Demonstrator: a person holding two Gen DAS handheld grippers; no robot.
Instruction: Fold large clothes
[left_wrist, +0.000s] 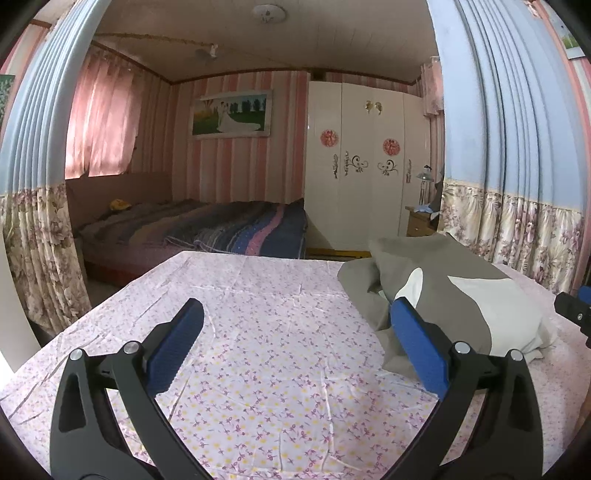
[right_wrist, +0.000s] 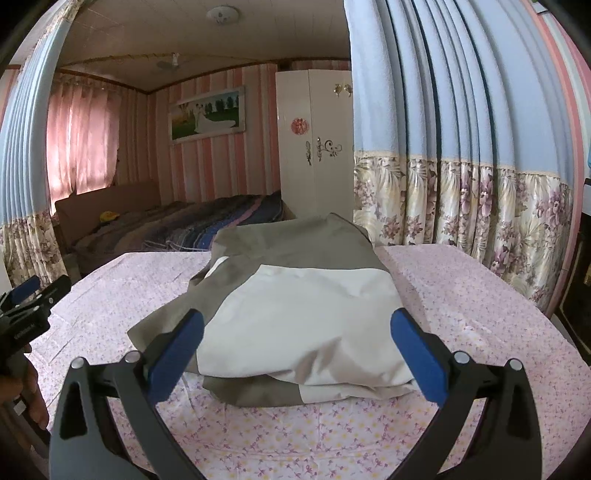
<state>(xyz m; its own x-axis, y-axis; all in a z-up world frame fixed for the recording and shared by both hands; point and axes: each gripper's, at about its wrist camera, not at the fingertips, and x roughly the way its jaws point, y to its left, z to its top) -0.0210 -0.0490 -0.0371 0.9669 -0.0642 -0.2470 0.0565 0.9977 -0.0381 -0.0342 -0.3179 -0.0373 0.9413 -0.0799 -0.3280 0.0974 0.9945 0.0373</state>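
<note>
No readable text, labels, brands, or numbers

Left claw (left_wrist: 295, 345): black angular arms with triangular cut-outs, a silver round rivet at each joint, and flat blue ribbed pads (left_wrist: 176, 349) on the fingers. Right claw (right_wrist: 295, 347): same build, black frame, silver rivets, blue pads (right_wrist: 419, 356). At the left edge of the right view, a bit of bare skin on the hand (right_wrist: 31, 387).

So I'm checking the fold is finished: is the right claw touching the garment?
Cannot tell. In the right wrist view the open right claw frames the folded garment, its fingers overlapping the cloth's edges, but no gap or contact shows plainly.
</note>
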